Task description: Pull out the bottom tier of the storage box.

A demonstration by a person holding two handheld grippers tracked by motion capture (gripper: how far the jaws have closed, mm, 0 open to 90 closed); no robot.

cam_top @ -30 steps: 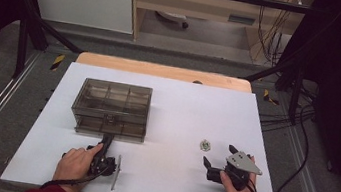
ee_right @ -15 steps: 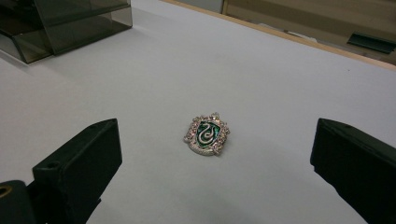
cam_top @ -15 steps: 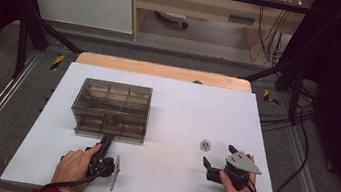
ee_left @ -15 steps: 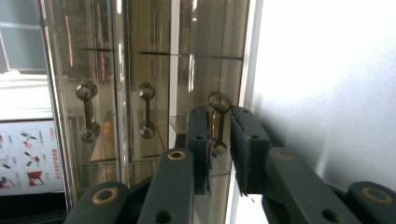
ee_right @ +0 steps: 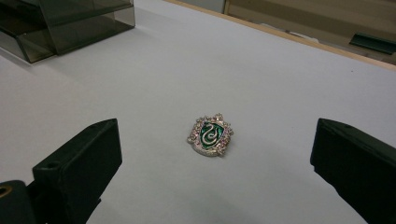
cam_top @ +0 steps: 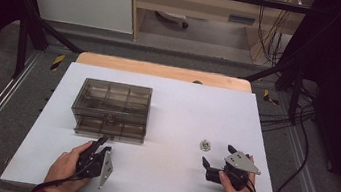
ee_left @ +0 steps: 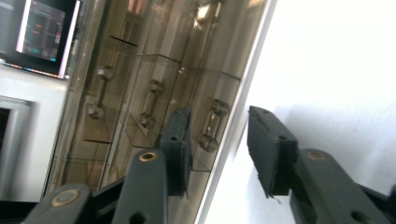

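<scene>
Resting flat on the white desk (cam_top: 165, 120), the badge (ee_right: 210, 134) lies near the right edge, just beyond the right gripper (cam_top: 222, 161), and sits between that gripper's two fingers (ee_right: 79, 163) in the right gripper view. Those fingers stand wide apart and touch nothing.

Handling judgement: the badge appears to be a small metal crest with a green enamel face and a pale stone border. It is likely light, stiff and thin, so it offers little height to pinch. Take hold across its two outer edges, with the fingers lowered to the desk surface; the smooth face may slip, and the stones may chip under hard pressure.

The left gripper (cam_top: 95, 153) sits at the near left, just in front of the smoked clear drawer box (cam_top: 112, 109). Its jaws have just been opening; the fingers (ee_left: 271, 149) stand parted with nothing between them, and a drawer knob (ee_left: 211, 123) lies just beyond them.

Markings: the badge carries a silver serpent in an S shape. No readable lettering appears on the box.
</scene>
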